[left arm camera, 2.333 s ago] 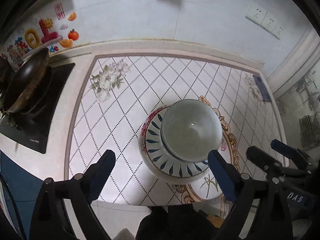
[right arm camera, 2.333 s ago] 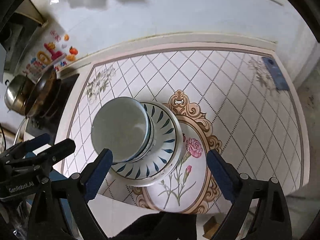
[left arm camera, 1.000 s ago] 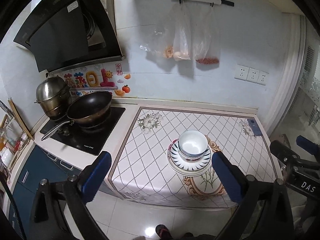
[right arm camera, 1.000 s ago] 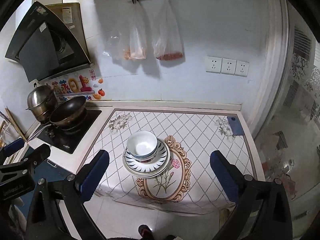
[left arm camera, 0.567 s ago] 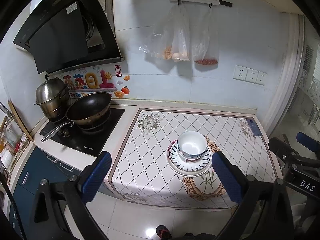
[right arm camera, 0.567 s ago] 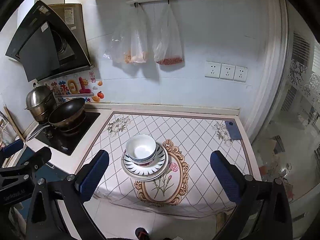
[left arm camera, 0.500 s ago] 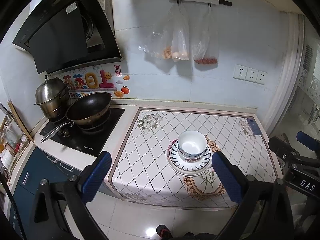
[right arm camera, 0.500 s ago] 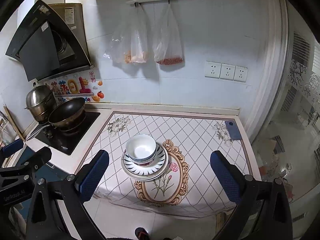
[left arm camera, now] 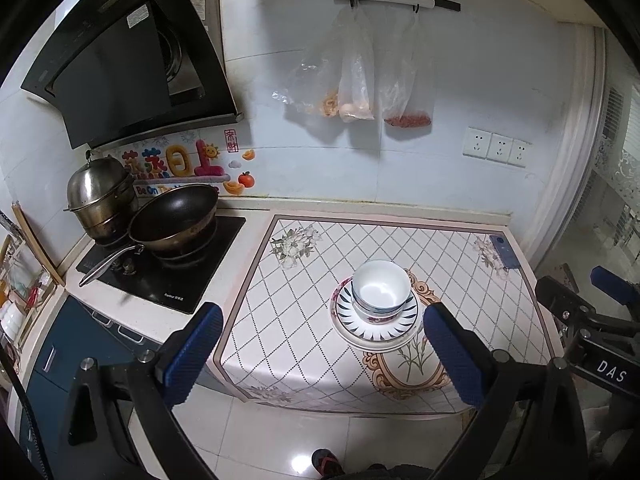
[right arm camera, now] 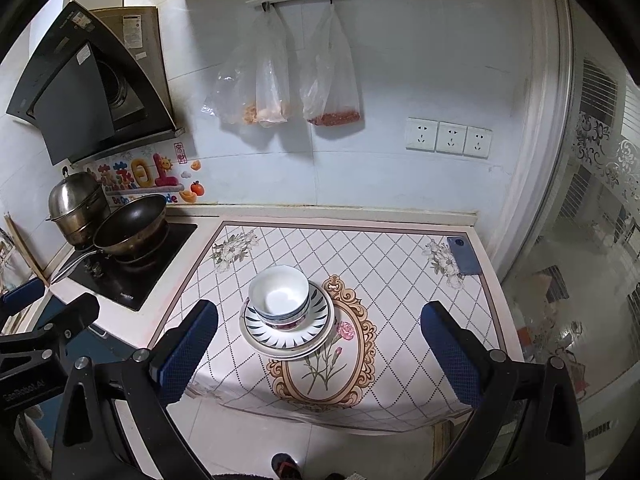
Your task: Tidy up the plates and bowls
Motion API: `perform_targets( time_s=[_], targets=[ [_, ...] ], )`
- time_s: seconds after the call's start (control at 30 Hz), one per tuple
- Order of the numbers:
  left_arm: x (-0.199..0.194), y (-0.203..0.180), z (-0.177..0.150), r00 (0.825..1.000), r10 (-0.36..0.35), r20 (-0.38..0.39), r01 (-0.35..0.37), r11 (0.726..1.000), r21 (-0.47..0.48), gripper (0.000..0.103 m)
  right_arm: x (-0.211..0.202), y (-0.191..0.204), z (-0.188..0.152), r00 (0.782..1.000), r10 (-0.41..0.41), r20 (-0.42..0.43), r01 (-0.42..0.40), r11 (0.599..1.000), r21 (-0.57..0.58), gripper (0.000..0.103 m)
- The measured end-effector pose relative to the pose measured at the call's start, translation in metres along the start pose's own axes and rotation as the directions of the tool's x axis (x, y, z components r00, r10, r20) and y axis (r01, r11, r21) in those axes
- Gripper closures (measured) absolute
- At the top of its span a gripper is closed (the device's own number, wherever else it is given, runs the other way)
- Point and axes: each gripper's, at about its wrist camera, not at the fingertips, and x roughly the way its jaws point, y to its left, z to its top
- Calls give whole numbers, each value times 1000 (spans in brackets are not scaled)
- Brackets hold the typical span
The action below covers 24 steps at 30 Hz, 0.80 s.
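White ceramic bowls (left arm camera: 381, 291) sit nested on blue-striped round plates (right arm camera: 286, 330), mid-bench (right arm camera: 400, 280). Left gripper (left arm camera: 320, 356) and right gripper (right arm camera: 318, 354) hang clear, jaws wide open, empty. Stacking looks done, probably two bowls. No further move needed.

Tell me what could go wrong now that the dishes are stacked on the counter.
The bowls sit off-centre on the plates, toward their left rim, so a bump might tip the stack. The tablecloth hangs over the counter's front edge; snagging it could drag everything off. Both the left gripper and right gripper are open and well back, so nothing steadies the stack.
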Motion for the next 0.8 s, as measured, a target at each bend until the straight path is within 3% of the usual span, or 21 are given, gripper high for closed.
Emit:
perform_targets(
  time_s=[0.8],
  targets=[
    [6, -2, 5, 1000, -21, -14, 21, 1000, 4, 0, -2, -8, 1, 1000, 5, -6, -5, 1000, 6, 0]
  ],
)
